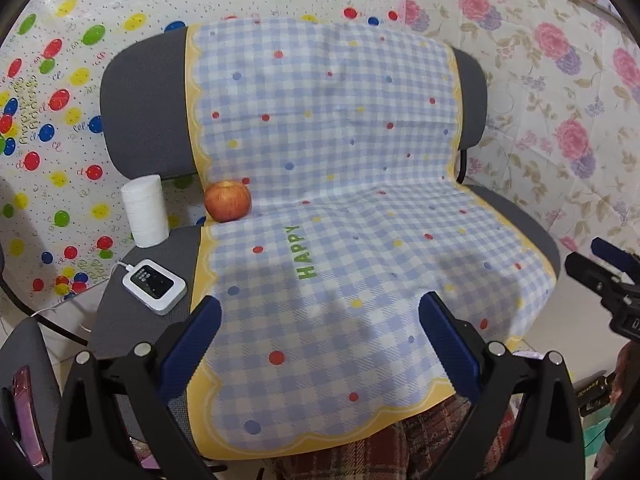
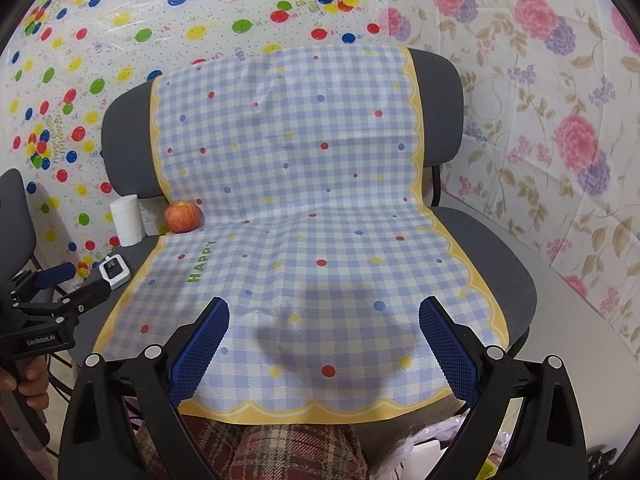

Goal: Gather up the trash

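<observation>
A grey chair (image 1: 140,92) (image 2: 488,248) is draped with a blue checked cloth (image 1: 340,200) (image 2: 304,208) marked HAPPY. A red apple (image 1: 228,201) (image 2: 183,217) sits at the cloth's left edge where seat meets backrest. A white paper roll (image 1: 145,211) (image 2: 127,220) stands left of it. A small white device (image 1: 155,286) (image 2: 114,270) with a cable lies on the seat's left side. My left gripper (image 1: 320,312) is open and empty above the seat's front. My right gripper (image 2: 324,316) is open and empty over the cloth's front.
Balloon-print sheeting (image 1: 60,80) covers the wall at left and floral sheeting (image 1: 560,120) at right. Crumpled plastic (image 2: 424,448) lies low at the right. A pink phone (image 1: 24,412) lies at lower left. A plaid fabric (image 2: 288,452) is below the cloth.
</observation>
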